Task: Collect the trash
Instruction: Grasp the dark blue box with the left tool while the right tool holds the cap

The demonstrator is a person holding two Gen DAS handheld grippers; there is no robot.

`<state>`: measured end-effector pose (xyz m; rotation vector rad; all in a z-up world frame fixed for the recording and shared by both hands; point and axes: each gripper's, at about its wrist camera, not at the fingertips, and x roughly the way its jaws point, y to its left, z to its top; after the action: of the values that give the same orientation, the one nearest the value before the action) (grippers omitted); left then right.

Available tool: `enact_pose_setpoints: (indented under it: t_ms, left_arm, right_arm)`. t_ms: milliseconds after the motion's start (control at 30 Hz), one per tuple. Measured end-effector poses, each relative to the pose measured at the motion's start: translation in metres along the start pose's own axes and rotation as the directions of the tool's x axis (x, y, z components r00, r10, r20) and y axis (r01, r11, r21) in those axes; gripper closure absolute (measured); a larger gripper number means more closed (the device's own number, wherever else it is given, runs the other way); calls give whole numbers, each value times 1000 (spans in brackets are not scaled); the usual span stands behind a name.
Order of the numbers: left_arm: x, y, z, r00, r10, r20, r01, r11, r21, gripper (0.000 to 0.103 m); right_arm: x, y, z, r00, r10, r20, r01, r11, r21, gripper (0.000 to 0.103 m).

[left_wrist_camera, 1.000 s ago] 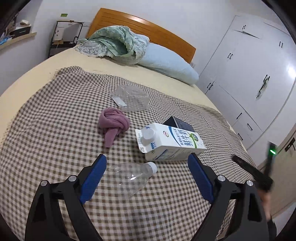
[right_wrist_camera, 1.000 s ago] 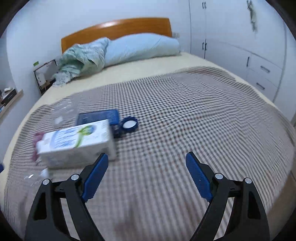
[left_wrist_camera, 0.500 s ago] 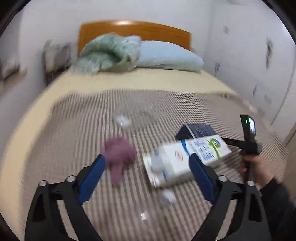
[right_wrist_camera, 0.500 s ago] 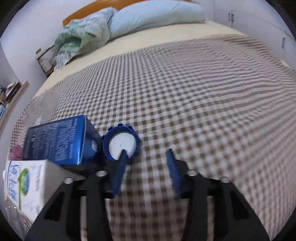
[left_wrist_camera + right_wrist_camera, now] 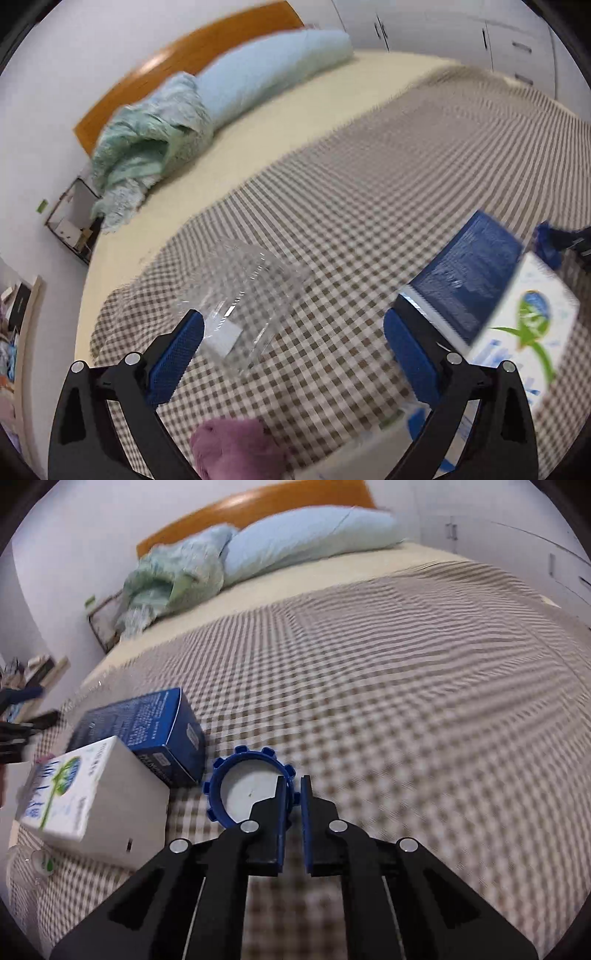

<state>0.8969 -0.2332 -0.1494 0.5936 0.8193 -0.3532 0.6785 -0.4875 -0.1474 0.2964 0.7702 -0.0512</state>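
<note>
Right gripper (image 5: 293, 794): I'm pinching the blue lid's (image 5: 248, 789) rim, jaws having just been closing on it, just beside the dark blue box (image 5: 147, 731).
Left gripper (image 5: 293, 354): I'm hovering, jaws spread.
Technique: I'm lifting straight up, avoiding nudging the box.

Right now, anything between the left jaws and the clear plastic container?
Nothing visible. The left gripper is open, and the clear plastic container lies on the checked blanket just ahead, near its left pad. The purple cloth sits nearer the camera; the blue box and milk carton lie off to the right.
</note>
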Motion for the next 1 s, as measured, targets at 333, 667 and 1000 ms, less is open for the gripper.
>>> enact_pose_setpoints:
  t_ms: [333,667,1000]
  left_arm:
    - [-33,-40,-15,893,-435,-115,447,887,118,30]
    - [-16,-84,30,935,-337,-108,353,868,348,6]
    - [32,-73,47,889,-395,-234,434,888,153,18]
  right_arm:
    - [-18,-18,-8,1000,-15,22,15,1000,-12,96]
    - [-3,-45,-20,999,46,2,-46,993,109,96]
    - [1,-45,-21,998,66,-14,-64,991,116,96]
